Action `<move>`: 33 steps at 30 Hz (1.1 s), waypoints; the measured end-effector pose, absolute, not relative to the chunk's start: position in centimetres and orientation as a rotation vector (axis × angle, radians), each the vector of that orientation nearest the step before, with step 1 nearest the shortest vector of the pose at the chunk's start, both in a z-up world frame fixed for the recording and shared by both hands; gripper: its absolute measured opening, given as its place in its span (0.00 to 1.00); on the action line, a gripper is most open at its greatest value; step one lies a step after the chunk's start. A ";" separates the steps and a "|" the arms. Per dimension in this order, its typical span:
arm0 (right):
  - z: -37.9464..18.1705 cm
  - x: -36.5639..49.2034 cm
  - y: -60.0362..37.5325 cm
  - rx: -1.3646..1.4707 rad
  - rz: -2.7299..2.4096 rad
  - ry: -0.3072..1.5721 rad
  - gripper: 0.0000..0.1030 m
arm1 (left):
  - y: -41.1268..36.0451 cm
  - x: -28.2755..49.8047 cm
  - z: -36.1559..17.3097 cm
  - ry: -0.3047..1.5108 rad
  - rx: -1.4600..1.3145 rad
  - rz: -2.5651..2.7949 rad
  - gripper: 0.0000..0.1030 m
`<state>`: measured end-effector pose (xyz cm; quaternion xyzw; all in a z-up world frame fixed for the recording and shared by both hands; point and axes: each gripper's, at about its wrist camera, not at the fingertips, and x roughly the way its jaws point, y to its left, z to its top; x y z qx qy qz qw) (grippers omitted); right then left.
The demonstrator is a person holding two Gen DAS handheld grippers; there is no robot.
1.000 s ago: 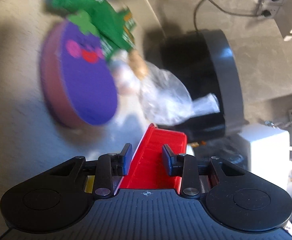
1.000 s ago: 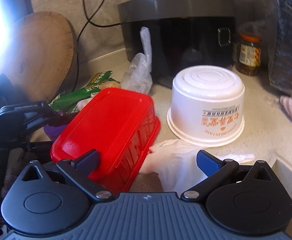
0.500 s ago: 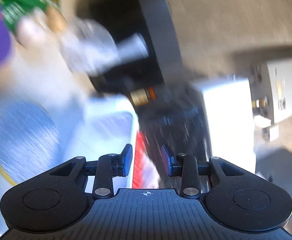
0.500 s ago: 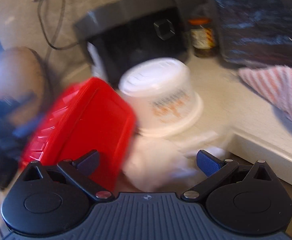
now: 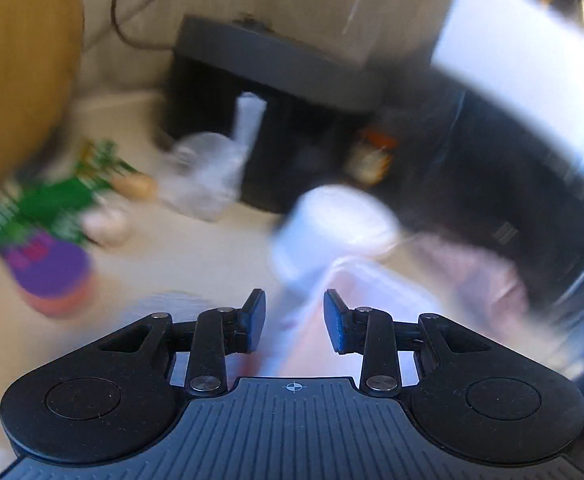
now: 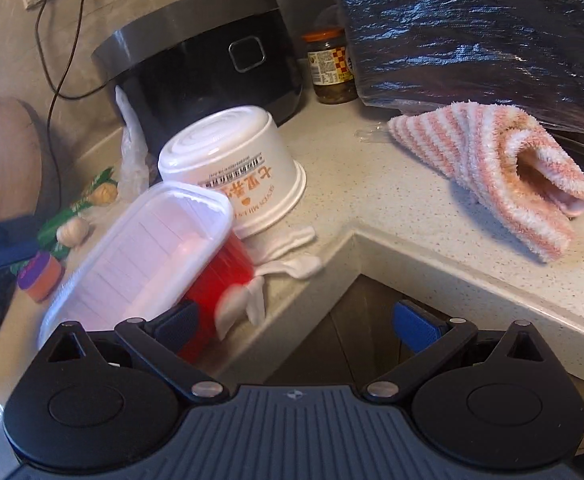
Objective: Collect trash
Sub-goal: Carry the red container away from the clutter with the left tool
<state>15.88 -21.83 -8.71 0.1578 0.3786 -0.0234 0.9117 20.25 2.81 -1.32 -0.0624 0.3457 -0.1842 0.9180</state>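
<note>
We see a red food container point(image 6: 216, 276) with a clear white lid point(image 6: 140, 256), tilted up on its side near the front edge of the bench point(image 6: 392, 208), close to where that edge turns an inside corner. In the right wrist view it sits at the lower left, against the left finger of the right gripper point(image 6: 296, 324). Those jaws are spread wide, and the space between them looks down past the bench edge, holding nothing. Crumpled white tissue point(image 6: 276, 276) lies at the bench edge beside the container.

Just behind the container an upturned white paper bowl point(image 6: 236, 172) rests on the bench. Its orange Chinese characters and a line of small print read upside down; we cannot make out the words.

Behind the bowl stands a black rice cooker point(image 6: 204, 64) with a clear plastic bag point(image 6: 132, 148) leaning against it. A jar point(image 6: 330, 68) with an orange lid and a yellow, red-checked label stands to its right; the label text is too small to read.

A pink and white striped cloth point(image 6: 504, 172) lies on the bench's right arm, in front of a black plastic bag point(image 6: 472, 24).

Towards the left end lie green wrappers point(image 6: 88, 196), a garlic bulb point(image 6: 72, 230) and a small purple-topped tub point(image 6: 38, 276).

The left wrist view is heavily blurred. The left gripper point(image 5: 294, 326) points down towards the bench, its jaws apart with the pale container lid between them; whether they pinch it we cannot tell.
</note>
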 end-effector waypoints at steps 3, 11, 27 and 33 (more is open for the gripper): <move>-8.9 15.3 -21.9 0.301 -0.041 0.784 1.00 | 2.0 19.8 -2.5 0.760 -0.042 -0.390 0.35; -8.7 13.4 -21.2 0.105 -0.089 0.800 1.00 | 0.7 20.5 -5.7 0.838 -0.006 -0.277 0.35; -7.3 12.6 -18.5 0.050 0.053 0.783 1.00 | 7.3 14.5 -5.5 0.879 -0.208 -0.215 0.15; -7.3 16.1 -13.4 -0.043 0.167 0.757 1.00 | 15.7 9.3 -4.8 0.833 -0.243 0.019 0.15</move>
